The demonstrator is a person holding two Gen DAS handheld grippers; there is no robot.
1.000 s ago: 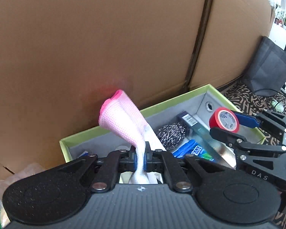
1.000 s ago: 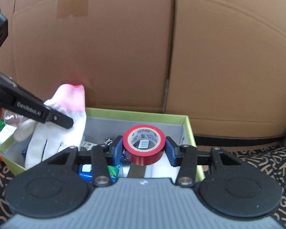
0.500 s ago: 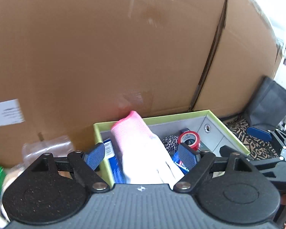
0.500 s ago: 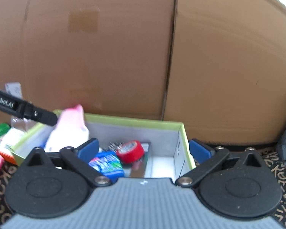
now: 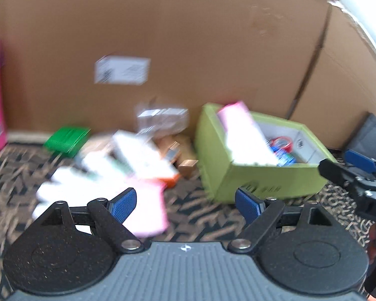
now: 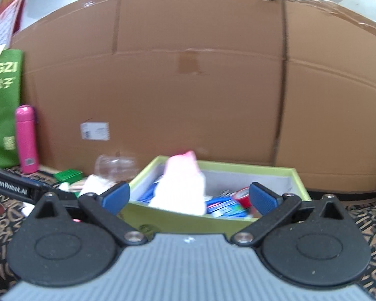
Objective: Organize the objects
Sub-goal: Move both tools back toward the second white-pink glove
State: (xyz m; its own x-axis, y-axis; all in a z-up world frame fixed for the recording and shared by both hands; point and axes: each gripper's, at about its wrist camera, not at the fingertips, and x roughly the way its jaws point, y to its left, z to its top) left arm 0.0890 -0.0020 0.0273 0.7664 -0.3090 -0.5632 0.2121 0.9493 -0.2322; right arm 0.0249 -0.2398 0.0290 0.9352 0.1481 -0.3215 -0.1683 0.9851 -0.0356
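A lime-green box (image 5: 260, 175) stands on the patterned carpet; it also shows in the right wrist view (image 6: 188, 219). A white glove with a pink cuff (image 5: 243, 135) leans inside it at the left (image 6: 180, 188), next to a red tape roll (image 5: 283, 142) (image 6: 244, 195) and blue packets (image 6: 224, 207). My left gripper (image 5: 185, 203) is open and empty, pulled back over the carpet left of the box. My right gripper (image 6: 189, 197) is open and empty, in front of the box.
Left of the box lies a blurred heap: a second white and pink glove (image 5: 100, 190), a white carton (image 5: 143, 155), a green packet (image 5: 67, 139), wooden blocks (image 5: 185, 158). A pink bottle (image 6: 26, 138) and a green bag (image 6: 2, 105) stand at far left. A tall cardboard wall (image 6: 188, 87) stands behind.
The left gripper opened and let the glove go into the box; the right opened and dropped the red tape there. Both have pulled back from the box, the left one swinging leftward.
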